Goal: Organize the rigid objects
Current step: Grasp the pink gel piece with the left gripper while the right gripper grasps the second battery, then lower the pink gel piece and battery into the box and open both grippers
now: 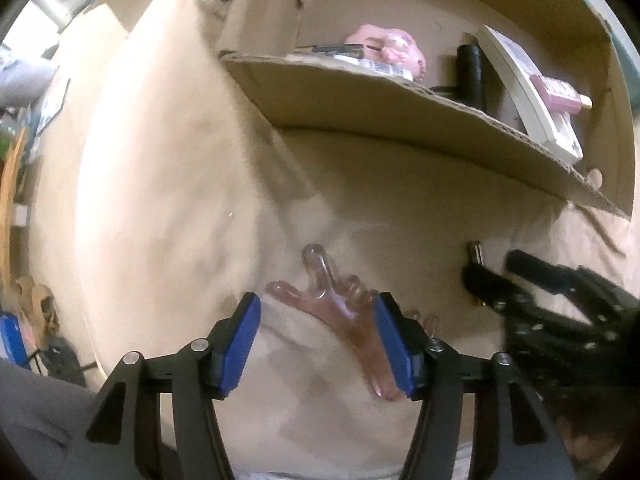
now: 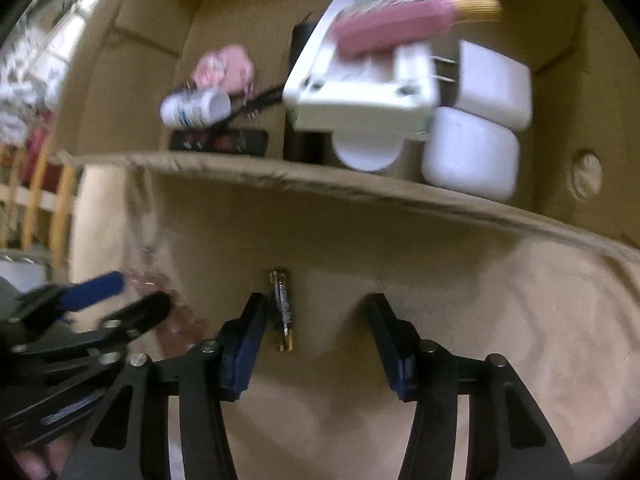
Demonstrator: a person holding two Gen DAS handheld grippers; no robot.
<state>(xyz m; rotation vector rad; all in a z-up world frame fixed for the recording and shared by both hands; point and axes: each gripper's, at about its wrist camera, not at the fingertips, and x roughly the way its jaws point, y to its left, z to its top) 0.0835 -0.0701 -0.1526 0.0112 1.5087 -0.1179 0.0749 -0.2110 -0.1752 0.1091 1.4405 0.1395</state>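
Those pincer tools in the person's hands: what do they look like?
Both the left gripper and the right gripper are black linkage frames with silver pivot pins, each ending in two flat fingers faced with blue pads. No cables show.

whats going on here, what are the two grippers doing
A person is tidying small hard items off a beige cloth into a cardboard box that already holds white chargers, a pink brush and other bits. The left gripper is down over a translucent pink hair claw clip, which lies between its open blue pads, not yet squeezed. The right gripper is down over a battery on the cloth; the battery sits beside one pad, and the jaws are not gripping it.
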